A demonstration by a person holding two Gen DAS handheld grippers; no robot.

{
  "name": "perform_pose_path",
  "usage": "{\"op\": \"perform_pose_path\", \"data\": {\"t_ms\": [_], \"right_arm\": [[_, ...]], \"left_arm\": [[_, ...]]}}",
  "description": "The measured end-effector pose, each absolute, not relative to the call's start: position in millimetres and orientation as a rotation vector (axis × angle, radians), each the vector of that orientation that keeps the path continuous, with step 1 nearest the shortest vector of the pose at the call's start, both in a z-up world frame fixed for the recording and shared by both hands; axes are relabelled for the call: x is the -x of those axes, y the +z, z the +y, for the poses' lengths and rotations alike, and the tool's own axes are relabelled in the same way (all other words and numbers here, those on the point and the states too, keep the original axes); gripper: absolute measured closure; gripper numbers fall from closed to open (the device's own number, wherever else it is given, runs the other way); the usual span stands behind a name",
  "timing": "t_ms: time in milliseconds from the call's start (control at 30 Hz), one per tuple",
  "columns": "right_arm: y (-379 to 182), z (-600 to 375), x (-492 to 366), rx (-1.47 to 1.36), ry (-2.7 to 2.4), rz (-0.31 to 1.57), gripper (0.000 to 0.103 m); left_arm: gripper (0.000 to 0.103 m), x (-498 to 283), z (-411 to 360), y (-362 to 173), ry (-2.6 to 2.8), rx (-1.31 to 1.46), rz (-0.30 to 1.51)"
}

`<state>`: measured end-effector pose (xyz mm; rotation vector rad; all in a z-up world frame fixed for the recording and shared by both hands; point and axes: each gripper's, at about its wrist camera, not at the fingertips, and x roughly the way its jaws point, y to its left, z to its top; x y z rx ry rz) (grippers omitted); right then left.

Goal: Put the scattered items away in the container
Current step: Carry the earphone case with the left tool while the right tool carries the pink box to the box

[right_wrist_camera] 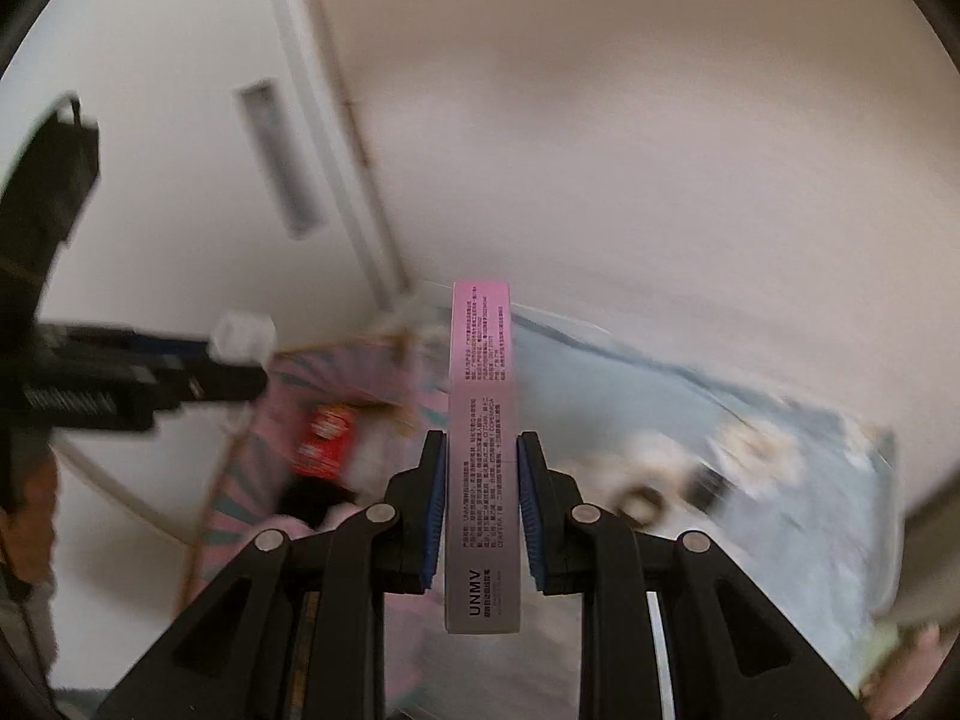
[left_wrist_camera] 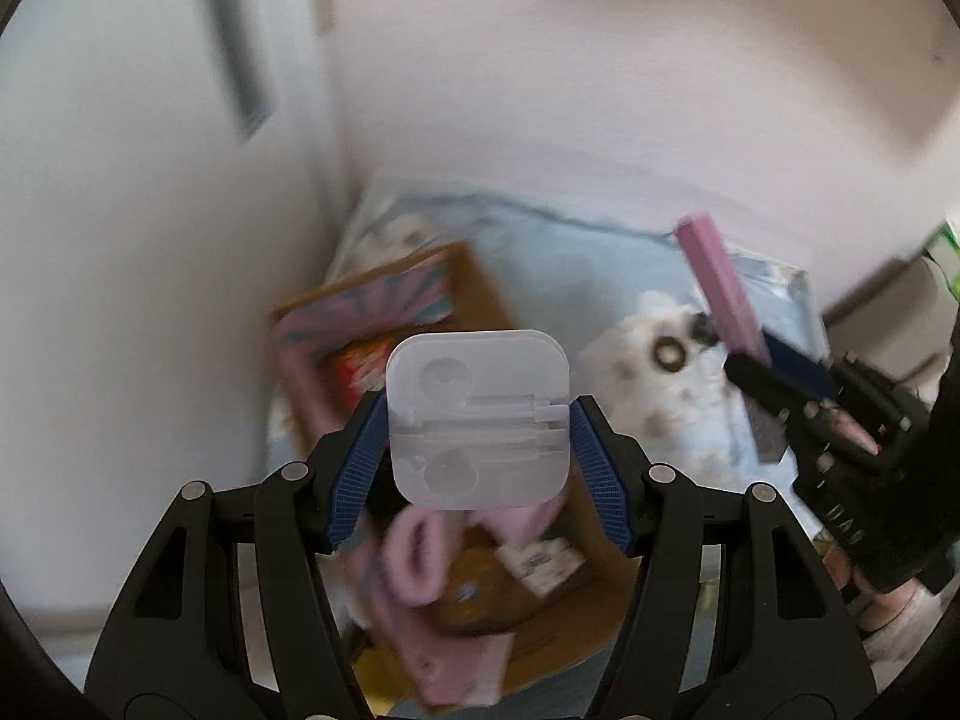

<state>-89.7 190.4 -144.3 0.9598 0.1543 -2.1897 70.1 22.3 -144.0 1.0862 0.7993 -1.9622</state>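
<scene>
Below me I see a light blue patterned bedcover (left_wrist_camera: 558,252) with an open cardboard box (left_wrist_camera: 474,294) on it, already holding pink items. My right gripper (right_wrist_camera: 482,501) pinches a long pink carton (right_wrist_camera: 482,450) marked UNMV, held upright above the cover. My left gripper (left_wrist_camera: 478,438) clamps a translucent square case (left_wrist_camera: 478,417) over the box.

Left hand-held gripper (left_wrist_camera: 477,426) clamped on load; right hand-held gripper (right_wrist_camera: 482,480) likewise.
</scene>
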Motion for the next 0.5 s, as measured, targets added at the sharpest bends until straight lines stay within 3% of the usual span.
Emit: {"op": "perform_pose_path", "data": {"t_ms": [367,500], "right_arm": [[-183.7,90.0,93.8,-1.055,-1.88,0.12,0.082],[-209.3,64.9,99.5,-1.122,-1.841,0.186,0.082]], "left_arm": [[0.043,-85.2,47.3,-234.1,-1.92,-1.232,0.877],[0.043,-85.6,51.1,-257.7,-1.905,-1.288,0.911]]}}
